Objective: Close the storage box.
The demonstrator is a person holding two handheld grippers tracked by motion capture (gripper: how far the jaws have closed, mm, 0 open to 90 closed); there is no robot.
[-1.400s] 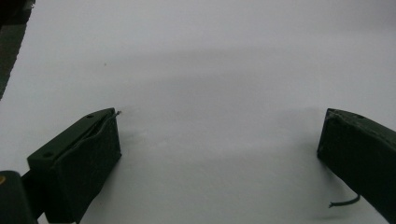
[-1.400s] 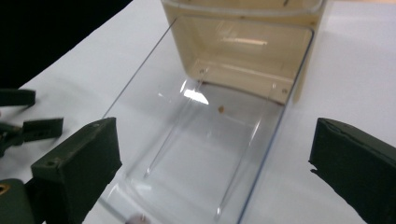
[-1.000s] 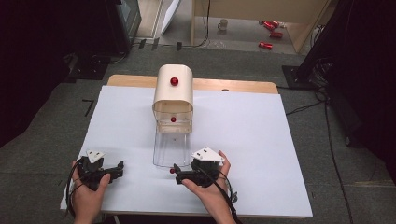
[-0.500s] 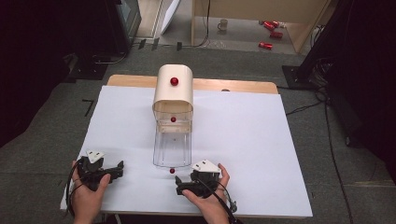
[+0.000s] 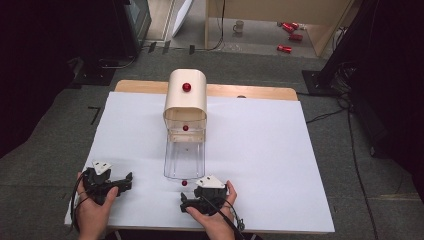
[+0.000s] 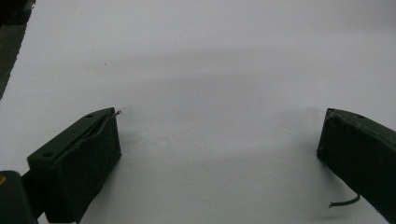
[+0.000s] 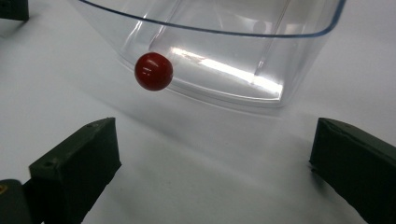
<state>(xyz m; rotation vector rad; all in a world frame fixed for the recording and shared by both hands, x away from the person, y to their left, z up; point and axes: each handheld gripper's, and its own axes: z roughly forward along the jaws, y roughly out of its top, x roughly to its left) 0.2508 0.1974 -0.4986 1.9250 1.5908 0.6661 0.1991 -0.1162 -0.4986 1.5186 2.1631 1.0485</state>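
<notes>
A white sheet (image 5: 260, 150) covered the desk (image 5: 240, 91), whose wooden far edge showed beyond it. At the middle of the far side stood a cream, round-topped box (image 5: 185, 97) with a red knob (image 5: 186, 87) on its front. From under it a clear plastic drawer (image 5: 184, 159) was pulled out toward the person, and a small red ball (image 5: 185, 128) sat at its inner end, just below the cream shell.

A second red ball (image 5: 184, 183) lay on the sheet just outside the drawer's near rim, close to the right claw (image 5: 189, 202). In the right gripper view that ball (image 7: 153, 71) showed against the drawer's curved clear wall (image 7: 261, 56), ahead of the left-hand jaw and a little inside it; whether it touched the wall could not be told. The right claw (image 7: 212, 140) stood wide open with nothing between its 2 jaws, low over the sheet and aimed at the drawer front.

The left claw (image 5: 125, 179) rested at the near left of the sheet, well apart from the drawer, held in the person's left hand (image 5: 92, 207). In the left gripper view the left claw (image 6: 217, 135) was likewise spread wide and empty, with bare white sheet ahead of it. A thin loose wire end (image 6: 344, 202) curled under its right-hand jaw.

The right hand (image 5: 212, 220) gripped the right tool from below. On the floor beyond the desk lay some red cans (image 5: 290, 35) and a mug (image 5: 239, 26).
</notes>
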